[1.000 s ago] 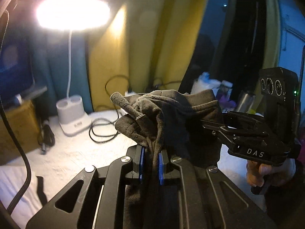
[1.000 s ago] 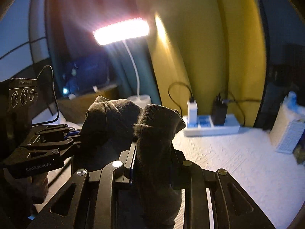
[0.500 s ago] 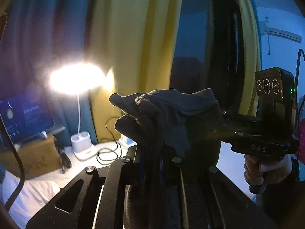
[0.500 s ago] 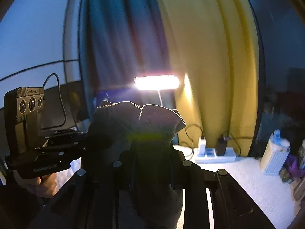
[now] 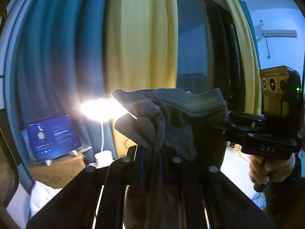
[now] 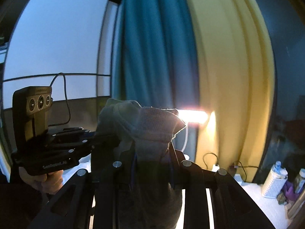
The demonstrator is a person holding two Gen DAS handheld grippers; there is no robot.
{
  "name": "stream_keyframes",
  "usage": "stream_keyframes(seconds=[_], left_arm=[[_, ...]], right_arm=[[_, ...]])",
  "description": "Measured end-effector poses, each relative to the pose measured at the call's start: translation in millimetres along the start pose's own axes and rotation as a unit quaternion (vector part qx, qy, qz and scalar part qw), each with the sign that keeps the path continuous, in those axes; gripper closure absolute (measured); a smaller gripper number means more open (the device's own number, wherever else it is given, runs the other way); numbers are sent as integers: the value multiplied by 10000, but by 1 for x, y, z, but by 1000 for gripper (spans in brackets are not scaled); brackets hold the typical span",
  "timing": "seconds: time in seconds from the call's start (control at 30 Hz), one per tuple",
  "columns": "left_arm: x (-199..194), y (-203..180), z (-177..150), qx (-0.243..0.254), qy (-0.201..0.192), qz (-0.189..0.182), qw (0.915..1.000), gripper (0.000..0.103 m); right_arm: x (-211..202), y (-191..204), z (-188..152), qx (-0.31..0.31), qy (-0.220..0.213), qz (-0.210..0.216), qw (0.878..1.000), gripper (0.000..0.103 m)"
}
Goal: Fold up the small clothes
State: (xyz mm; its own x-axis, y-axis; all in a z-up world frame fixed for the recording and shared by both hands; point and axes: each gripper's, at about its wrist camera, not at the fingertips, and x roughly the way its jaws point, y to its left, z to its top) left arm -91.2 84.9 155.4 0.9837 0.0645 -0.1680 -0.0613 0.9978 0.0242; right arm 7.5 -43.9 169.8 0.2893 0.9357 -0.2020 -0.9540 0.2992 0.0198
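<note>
Lit desk lamp (image 5: 101,107) glaring in front of a yellow curtain (image 5: 141,38), its white base (image 5: 103,157) low beneath the glow. Left of the lamp, a teal curtain (image 5: 57,47) and a glowing tablet (image 5: 53,137) propped on a cardboard box (image 5: 57,169); right of the yellow curtain, a dark window (image 5: 192,47), with an air conditioner (image 5: 278,32) high on the far wall. From the other side, a power strip (image 6: 217,167) with trailing cables below the lamp, and a white perforated container (image 6: 274,183) with bottles (image 6: 303,173) well to its right.
</note>
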Motion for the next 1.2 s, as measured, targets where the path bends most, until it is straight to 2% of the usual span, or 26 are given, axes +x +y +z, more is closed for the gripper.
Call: stream_keyframes(seconds=[0.27, 0.5, 0.77, 1.2], left_arm=[[-31, 25, -24, -19, 61, 408, 9991, 93], [-29, 57, -50, -230, 333, 588, 9974, 93], [16, 94, -77, -496, 794, 488, 9944, 93], [99, 124, -100, -431, 1438, 305, 9882, 93]], right_arm=[[8, 46, -7, -136, 76, 474, 9988, 77], [42, 64, -23, -153, 396, 593, 9973, 77], [92, 48, -45, 117, 800, 429, 9958, 77], [164, -4, -83, 702, 1283, 126, 9892, 77]])
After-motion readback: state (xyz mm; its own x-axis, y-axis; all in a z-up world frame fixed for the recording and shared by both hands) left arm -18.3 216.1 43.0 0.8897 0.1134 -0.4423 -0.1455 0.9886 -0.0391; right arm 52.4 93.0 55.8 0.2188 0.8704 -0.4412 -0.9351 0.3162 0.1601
